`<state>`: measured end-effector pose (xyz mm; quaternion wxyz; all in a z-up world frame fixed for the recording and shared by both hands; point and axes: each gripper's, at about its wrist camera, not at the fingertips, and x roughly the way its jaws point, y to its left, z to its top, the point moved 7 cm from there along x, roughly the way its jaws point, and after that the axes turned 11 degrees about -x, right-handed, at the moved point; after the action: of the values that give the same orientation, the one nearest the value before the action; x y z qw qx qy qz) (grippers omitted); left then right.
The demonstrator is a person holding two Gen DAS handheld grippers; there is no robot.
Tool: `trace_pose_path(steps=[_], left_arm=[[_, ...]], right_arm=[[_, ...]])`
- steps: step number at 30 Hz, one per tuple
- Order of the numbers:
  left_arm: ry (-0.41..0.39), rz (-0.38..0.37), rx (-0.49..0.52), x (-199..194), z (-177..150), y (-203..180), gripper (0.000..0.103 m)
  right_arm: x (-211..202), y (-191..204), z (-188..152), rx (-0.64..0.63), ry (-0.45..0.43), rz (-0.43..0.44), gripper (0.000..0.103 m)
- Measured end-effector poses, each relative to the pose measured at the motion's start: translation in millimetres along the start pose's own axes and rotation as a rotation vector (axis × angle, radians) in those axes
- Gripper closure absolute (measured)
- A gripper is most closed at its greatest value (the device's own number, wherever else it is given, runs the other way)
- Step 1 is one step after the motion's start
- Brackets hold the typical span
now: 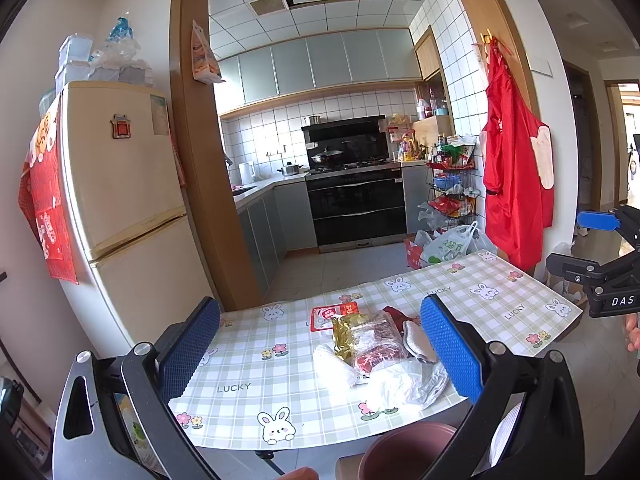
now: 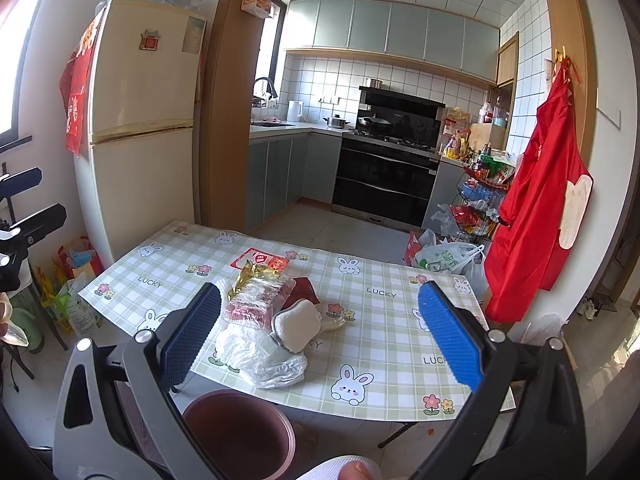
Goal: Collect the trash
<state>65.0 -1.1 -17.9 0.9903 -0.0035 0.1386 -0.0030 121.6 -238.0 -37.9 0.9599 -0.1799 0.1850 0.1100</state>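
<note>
A folding table under a green-and-white checked plastic cloth printed with rabbits and flowers (image 2: 384, 344) fills the foreground, with a tall cream two-door fridge (image 2: 144, 120) to its left and the tiled kitchen beyond. Below the table's near edge stands a round maroon plastic bin (image 2: 240, 432), empty as far as can be seen, and judged to be where the trash is meant to go. The trash lies heaped near the table's near edge: a crumpled clear plastic bag (image 2: 260, 356) closest to the bin, behind it a clear-wrapped red packet with gold foil at its far end (image 2: 256, 300), a grey-edged white pad-like piece (image 2: 298, 328) just right of that, and a flat red-and-white wrapper (image 2: 264, 260) farthest back. The left gripper (image 1: 320, 352) and the right gripper (image 2: 320, 332) both hover short of the heap with their blue pads spread wide and nothing between them. The pieces touch and overlap, so a grab at the packet could drag the loose bag along and spill it onto the floor beside the bin. The thin film may also slip from the pads. The slick cloth could shift if a finger presses down on it.
</note>
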Motion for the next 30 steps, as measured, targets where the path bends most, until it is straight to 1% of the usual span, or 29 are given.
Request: trace_pose_path(steps=[19,26,30], left_arm=[[0.004,-0.001,-0.009,0.9,-1.4,-0.9,0.005],[0.028,-0.011,-0.029,4.3,-5.5,4.9,0.005],[0.027,-0.006,-0.025,4.1,-4.9,6.9,0.005]], right_arm=[[-1.6,-0.3,-0.6,0.006,0.003,-0.003,0.006],[-2.2,-0.5,-0.4,0.009,0.004,-0.006,0.006],[-2.3,-0.7,0.8,0.011,0.005,-0.007,0.006]])
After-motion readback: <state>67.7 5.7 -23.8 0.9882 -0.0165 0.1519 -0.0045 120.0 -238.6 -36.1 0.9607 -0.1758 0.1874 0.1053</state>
